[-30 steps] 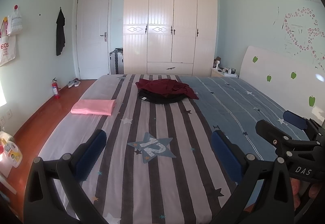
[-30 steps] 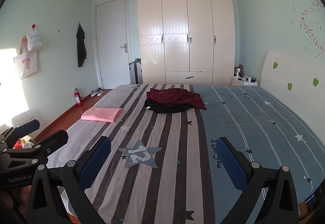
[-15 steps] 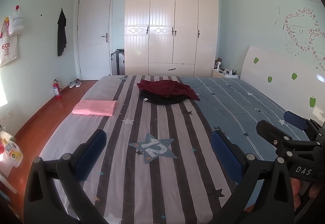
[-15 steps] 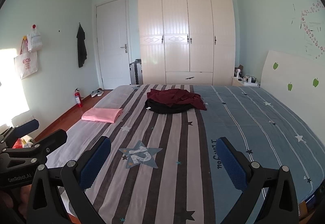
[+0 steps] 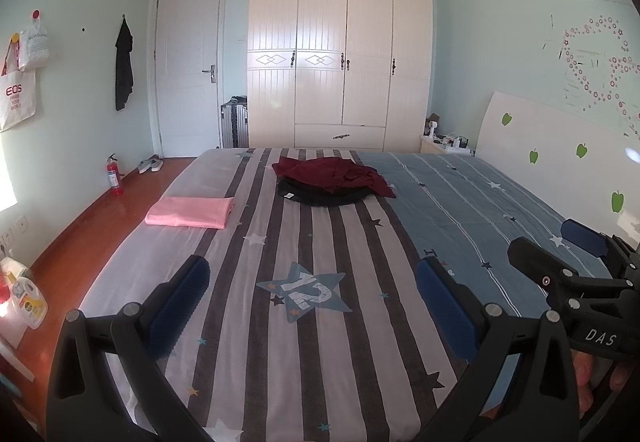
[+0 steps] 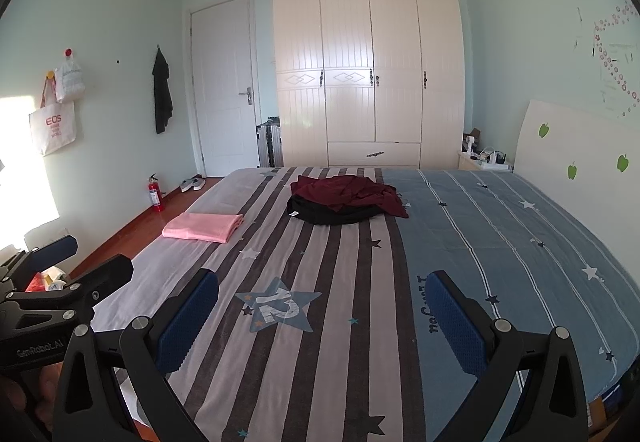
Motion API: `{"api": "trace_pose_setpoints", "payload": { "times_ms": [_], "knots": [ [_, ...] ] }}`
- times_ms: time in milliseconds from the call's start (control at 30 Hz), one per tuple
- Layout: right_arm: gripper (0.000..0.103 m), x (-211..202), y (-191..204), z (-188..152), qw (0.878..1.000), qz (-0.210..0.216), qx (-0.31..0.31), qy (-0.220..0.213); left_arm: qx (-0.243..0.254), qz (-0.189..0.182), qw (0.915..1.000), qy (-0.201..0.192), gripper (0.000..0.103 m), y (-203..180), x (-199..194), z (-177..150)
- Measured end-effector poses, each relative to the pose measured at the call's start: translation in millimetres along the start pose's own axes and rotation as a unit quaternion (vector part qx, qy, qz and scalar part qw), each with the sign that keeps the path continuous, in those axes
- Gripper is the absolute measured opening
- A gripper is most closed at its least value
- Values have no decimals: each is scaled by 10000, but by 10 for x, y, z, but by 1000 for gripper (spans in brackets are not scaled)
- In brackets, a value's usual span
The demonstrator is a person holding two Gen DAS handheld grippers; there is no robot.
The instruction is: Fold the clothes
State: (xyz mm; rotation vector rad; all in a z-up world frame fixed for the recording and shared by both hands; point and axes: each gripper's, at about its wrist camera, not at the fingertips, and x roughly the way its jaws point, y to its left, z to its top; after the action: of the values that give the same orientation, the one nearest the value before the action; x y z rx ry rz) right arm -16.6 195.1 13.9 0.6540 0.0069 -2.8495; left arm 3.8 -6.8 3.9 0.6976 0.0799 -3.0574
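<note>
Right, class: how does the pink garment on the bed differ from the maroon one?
The pink garment is folded into a flat, neat rectangle; the maroon garment lies crumpled and unfolded. The pink one sits alone near the bed's left edge; the maroon one rests on a black garment mid-bed. Both lie untouched on the bedspread.

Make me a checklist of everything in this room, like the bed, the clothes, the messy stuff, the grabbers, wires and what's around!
Surface: striped bed, bare near the grippers.
Job's things: pink cloth folded at the left edge; red top crumpled on a black garment at the far end.
Clutter: nothing seen on the bed.
Grippers: left gripper and right gripper both open, empty, above the bed.
Cables: some on the nightstand.
Surroundings: wardrobe, door, extinguisher, tote bag.
</note>
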Motion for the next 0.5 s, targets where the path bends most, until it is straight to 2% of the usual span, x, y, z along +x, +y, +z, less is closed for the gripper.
{"api": "trace_pose_setpoints", "payload": {
  "times_ms": [500],
  "knots": [
    [102,24,20,-58,10000,-24,-3,-20,6,12,10000,-7,102,-5,-18,-14]
  ]
}}
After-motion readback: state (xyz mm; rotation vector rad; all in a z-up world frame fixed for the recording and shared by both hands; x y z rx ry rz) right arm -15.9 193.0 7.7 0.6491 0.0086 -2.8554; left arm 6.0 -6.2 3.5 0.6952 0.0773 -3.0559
